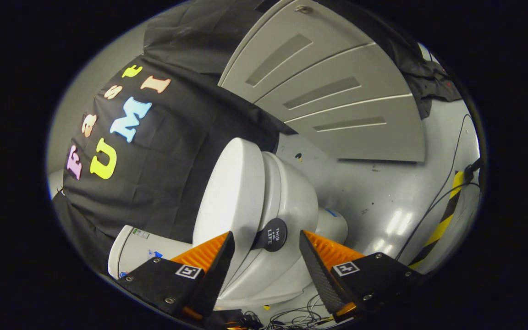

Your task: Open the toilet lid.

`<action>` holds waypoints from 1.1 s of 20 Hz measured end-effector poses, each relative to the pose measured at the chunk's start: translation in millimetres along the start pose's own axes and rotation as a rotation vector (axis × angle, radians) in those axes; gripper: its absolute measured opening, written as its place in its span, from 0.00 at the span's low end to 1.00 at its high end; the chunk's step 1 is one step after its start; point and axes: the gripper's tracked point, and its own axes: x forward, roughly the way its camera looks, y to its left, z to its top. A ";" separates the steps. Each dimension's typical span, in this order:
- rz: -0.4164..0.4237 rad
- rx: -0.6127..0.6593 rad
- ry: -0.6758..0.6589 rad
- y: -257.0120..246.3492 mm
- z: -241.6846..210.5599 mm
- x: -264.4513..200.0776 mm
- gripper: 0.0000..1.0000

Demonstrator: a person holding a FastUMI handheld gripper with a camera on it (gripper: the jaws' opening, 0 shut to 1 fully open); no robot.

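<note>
The view is rolled on its side. A white toilet lid (234,192) lies down on the seat and bowl (291,197), with the white tank (131,250) behind it against the black cloth wall. A round black knob (271,234) sits at the lid's front edge. My gripper (266,236) is open, and its two fingertips (227,240) stand on either side of the knob. Whether they touch it I cannot tell. The lid's edge runs between the fingers.
A grey panelled door (332,96) stands beyond the toilet. The glossy grey floor (397,201) carries a yellow-and-black striped strip (445,220) and a thin black cable (433,197). More loose cables (291,316) lie close by the fingers.
</note>
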 end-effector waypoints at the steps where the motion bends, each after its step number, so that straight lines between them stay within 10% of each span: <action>1: 0.006 0.029 0.004 -0.9 -0.2 2.6 0.82; 12: 0.042 0.187 -0.032 -6.7 -0.2 24.6 0.26; 22: 0.117 0.312 -0.011 -3.4 3.6 25.7 0.05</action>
